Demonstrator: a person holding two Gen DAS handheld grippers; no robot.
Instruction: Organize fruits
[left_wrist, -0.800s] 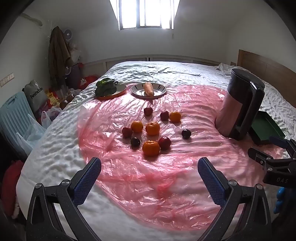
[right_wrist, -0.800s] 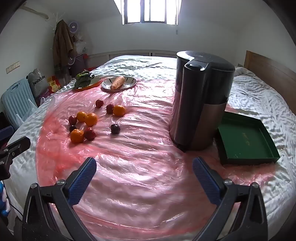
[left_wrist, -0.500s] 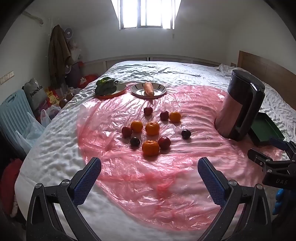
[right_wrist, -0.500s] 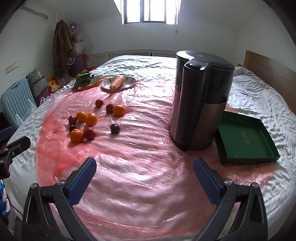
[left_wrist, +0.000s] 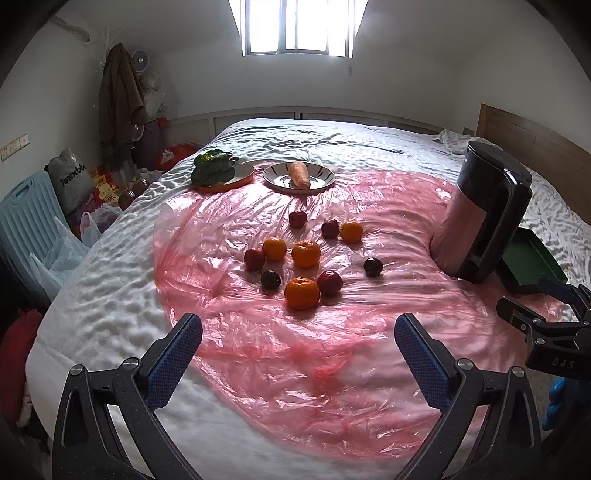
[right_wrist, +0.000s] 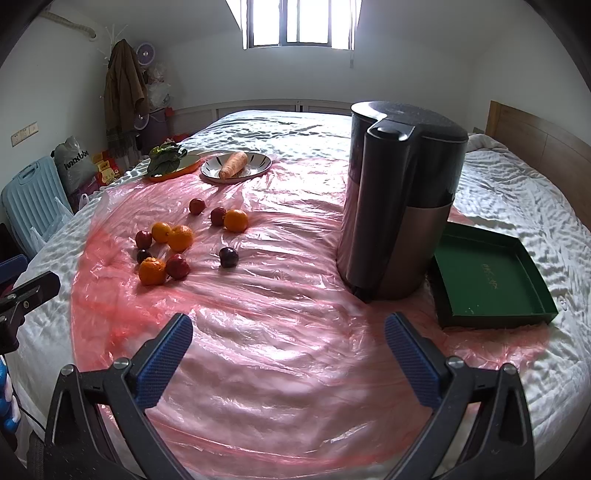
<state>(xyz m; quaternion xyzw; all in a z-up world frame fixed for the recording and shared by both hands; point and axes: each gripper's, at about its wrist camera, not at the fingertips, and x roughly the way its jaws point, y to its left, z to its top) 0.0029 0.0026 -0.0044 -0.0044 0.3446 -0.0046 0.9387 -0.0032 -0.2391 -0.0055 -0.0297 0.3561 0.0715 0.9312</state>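
Ten loose fruits lie in a cluster on the pink plastic sheet (left_wrist: 258, 354) that covers the middle of the bed (left_wrist: 110, 302): four oranges and six dark red to purple plums. The nearest orange (left_wrist: 302, 293) touches a red plum (left_wrist: 329, 283) on its right, with a darker plum (left_wrist: 270, 279) just beside it on the left. Behind these sit two more oranges (left_wrist: 306, 253) side by side next to a red plum (left_wrist: 254, 258). Farther back, the fourth orange (left_wrist: 351, 231) touches a plum (left_wrist: 330, 228), and another plum (left_wrist: 297, 218) lies apart to their left. One dark plum (left_wrist: 373, 266) rests alone toward the kettle.

The black and steel electric kettle (right_wrist: 399, 206) stands upright near the sheet's right edge, with a shallow green tray (right_wrist: 487, 277) just beside it on the bedding. At the sheet's far edge a striped plate (left_wrist: 321, 177) carries a carrot (left_wrist: 299, 174), and an orange-rimmed plate (left_wrist: 243, 175) beside it holds leafy greens (left_wrist: 212, 169).

The left gripper (left_wrist: 298, 334) and right gripper (right_wrist: 288, 332) both hover over the near part of the sheet, jaws spread wide and grasping nothing.
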